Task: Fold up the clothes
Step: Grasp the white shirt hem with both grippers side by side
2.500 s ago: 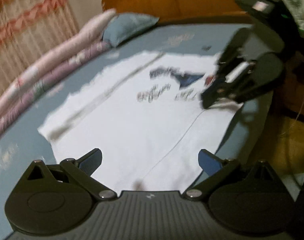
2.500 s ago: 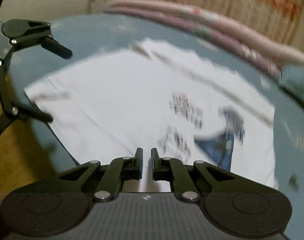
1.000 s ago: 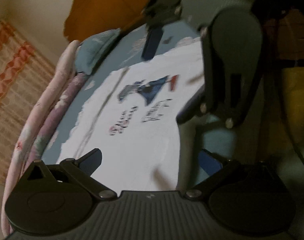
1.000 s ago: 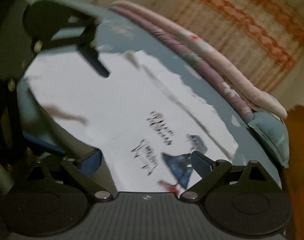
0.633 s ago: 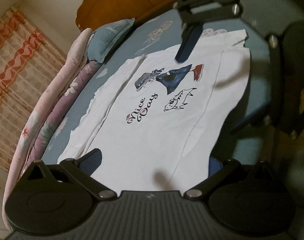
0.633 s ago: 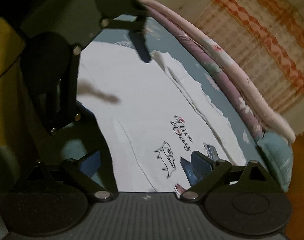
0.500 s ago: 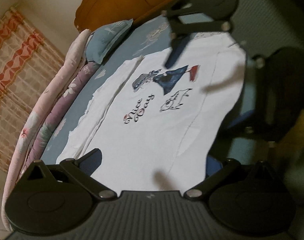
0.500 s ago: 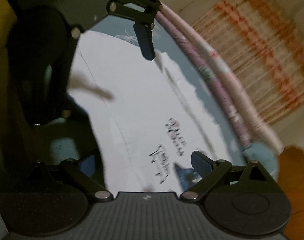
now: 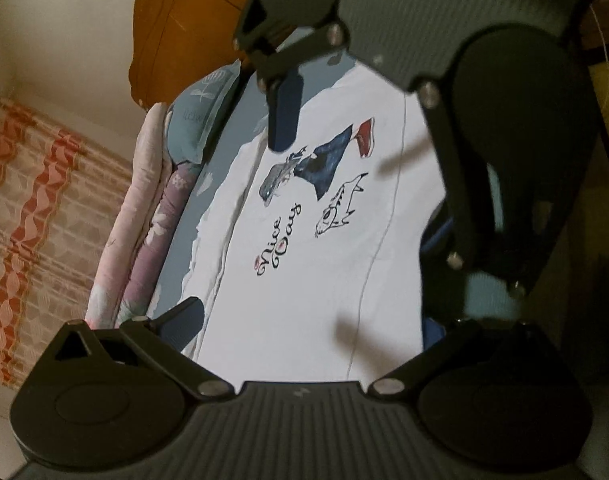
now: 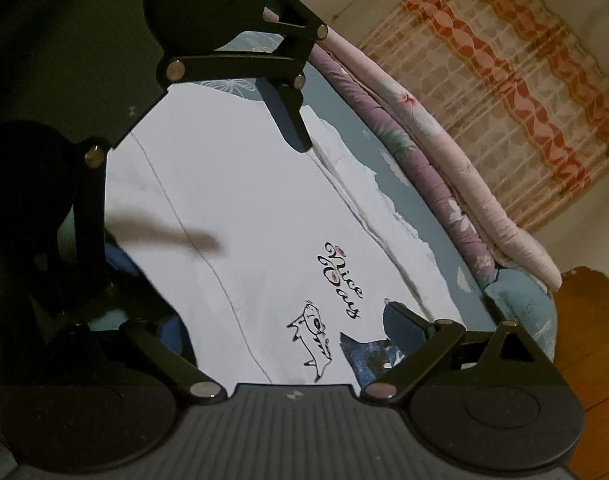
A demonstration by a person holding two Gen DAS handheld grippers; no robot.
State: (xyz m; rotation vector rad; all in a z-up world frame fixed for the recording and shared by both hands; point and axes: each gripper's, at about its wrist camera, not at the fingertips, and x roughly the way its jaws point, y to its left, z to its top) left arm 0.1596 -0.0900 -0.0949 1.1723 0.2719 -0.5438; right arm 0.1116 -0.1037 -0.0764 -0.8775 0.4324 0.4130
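Observation:
A white T-shirt (image 9: 312, 280) printed with "Nice Day" and a cartoon lies flat on a blue bed sheet (image 9: 176, 248), its far side folded in along a long crease. In the left wrist view my left gripper (image 9: 308, 324) stands open low over the shirt's near part. My right gripper (image 9: 360, 176) faces it from above, open too, holding nothing. The right wrist view shows the same shirt (image 10: 244, 208) under my open right gripper (image 10: 288, 328). The left gripper (image 10: 206, 188) opposite it has its jaws spread wide.
A rolled pink and purple quilt (image 10: 444, 184) runs along the far side of the bed. A blue pillow (image 10: 520, 304) lies by an orange wooden headboard (image 9: 184, 20). A patterned curtain (image 10: 504, 80) hangs behind. The bed's near edge drops off under the grippers.
The right gripper, shut 2.5 s ago, is open. Both grippers have swung round and come close together, facing each other over the shirt. The shirt has stayed flat.

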